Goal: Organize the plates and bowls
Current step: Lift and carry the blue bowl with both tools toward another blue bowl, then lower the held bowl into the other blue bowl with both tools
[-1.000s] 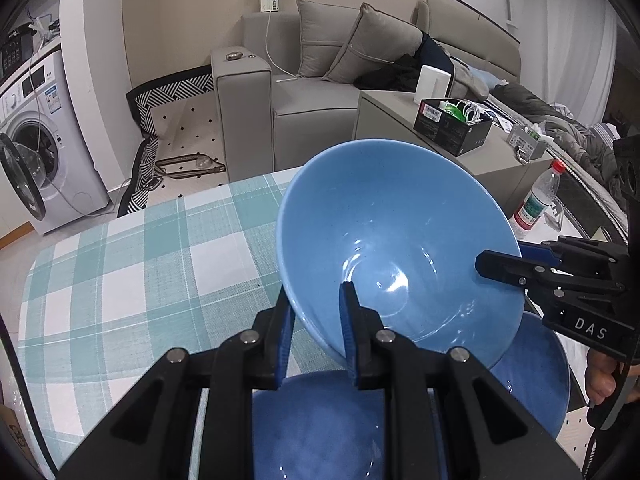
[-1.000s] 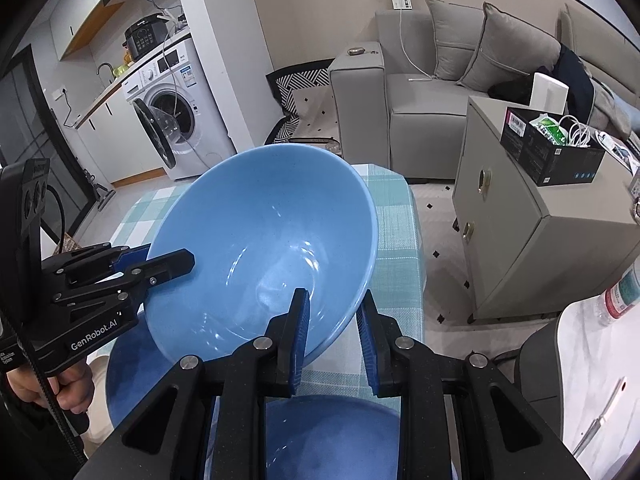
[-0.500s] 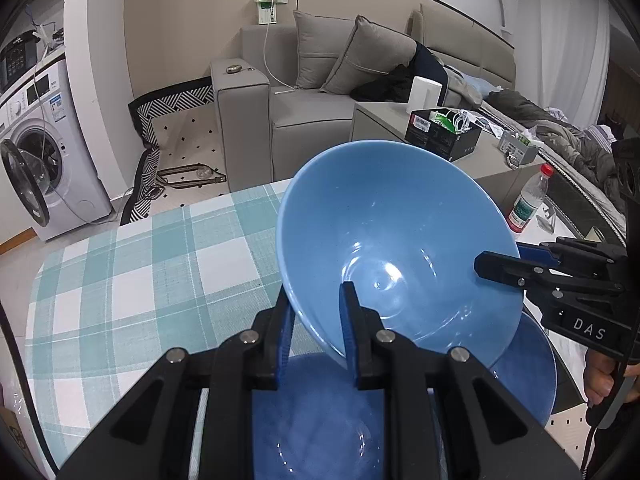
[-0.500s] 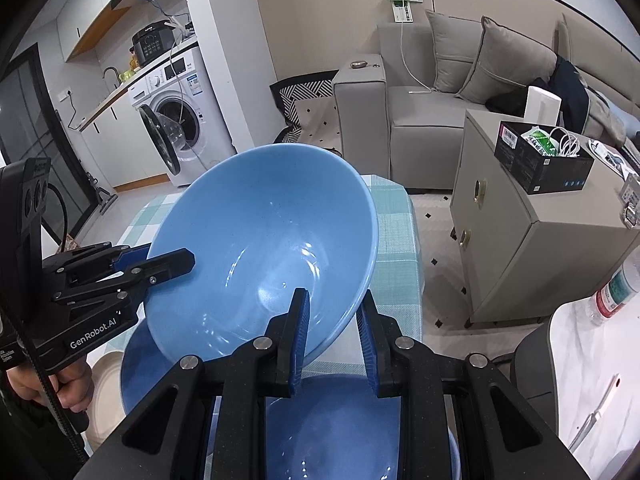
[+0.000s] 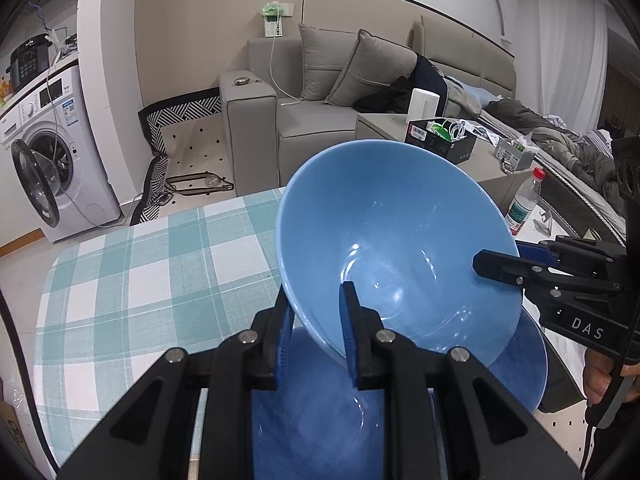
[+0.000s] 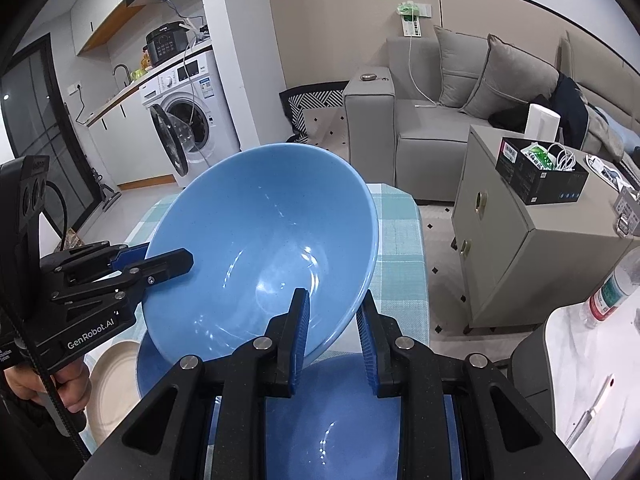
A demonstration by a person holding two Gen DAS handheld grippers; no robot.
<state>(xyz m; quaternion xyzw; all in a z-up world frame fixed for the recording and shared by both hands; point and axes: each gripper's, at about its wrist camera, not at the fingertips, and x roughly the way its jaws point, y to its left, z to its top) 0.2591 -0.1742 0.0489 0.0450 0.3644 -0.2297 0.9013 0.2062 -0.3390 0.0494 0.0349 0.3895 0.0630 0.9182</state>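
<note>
1. I hold one light blue bowl up in the air with both tools. It is tipped, with its open side facing me.
2. My left gripper is clamped on the bowl's rim on the left side. One pad is inside the bowl and one is outside.
3. My right gripper is clamped on the rim on the right side in the same way.
4. Just under the bowl are darker blue dishes. They look like a stack, close to me, but I cannot tell how many there are.
5. A cream plate sits near the left of the stack.
6. All of this is on a table with a green checked cloth. Most of the cloth to the far left is bare.
7. I think the bowl could slip, because it is smooth and I only pinch thin bits of its rim.
8. If my two hands pull apart or twist in different ways, one grip could pop off. Then the bowl could drop on the dishes below and crack.
</note>
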